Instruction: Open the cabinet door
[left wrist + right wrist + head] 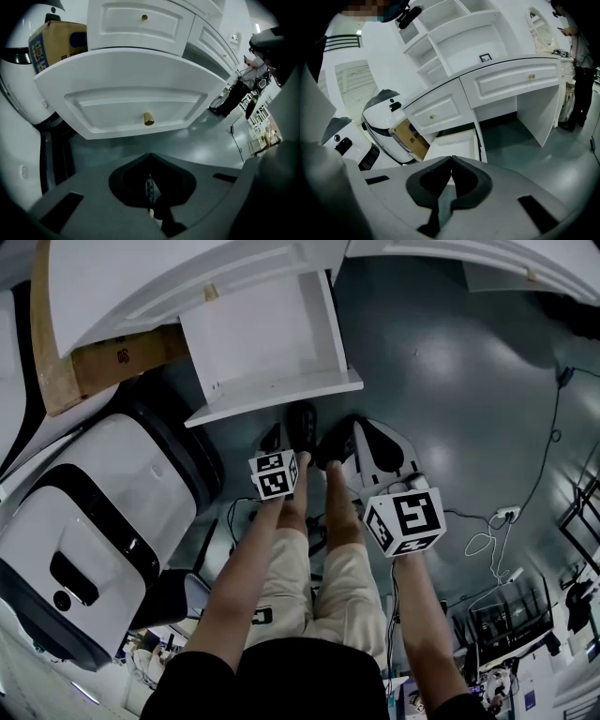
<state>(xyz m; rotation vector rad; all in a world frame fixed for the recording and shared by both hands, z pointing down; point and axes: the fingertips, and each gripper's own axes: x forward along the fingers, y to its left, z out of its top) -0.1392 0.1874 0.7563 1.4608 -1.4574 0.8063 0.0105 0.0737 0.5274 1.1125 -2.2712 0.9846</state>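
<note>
A white desk has its low left drawer pulled out over the grey floor, and the inside looks bare. The left gripper view faces the drawer front, whose brass knob lies just beyond my left gripper. Its jaws are shut with nothing between them and stand apart from the knob. My right gripper is also shut and empty; it hangs farther back and looks over the open drawer. In the head view both marker cubes, left and right, hang below the drawer, above my legs.
A cardboard box is wedged left of the drawer, beside a large white and black machine. Closed drawers run along the desk top, with a knee gap on the right. A person stands at the far right. Cables trail on the floor.
</note>
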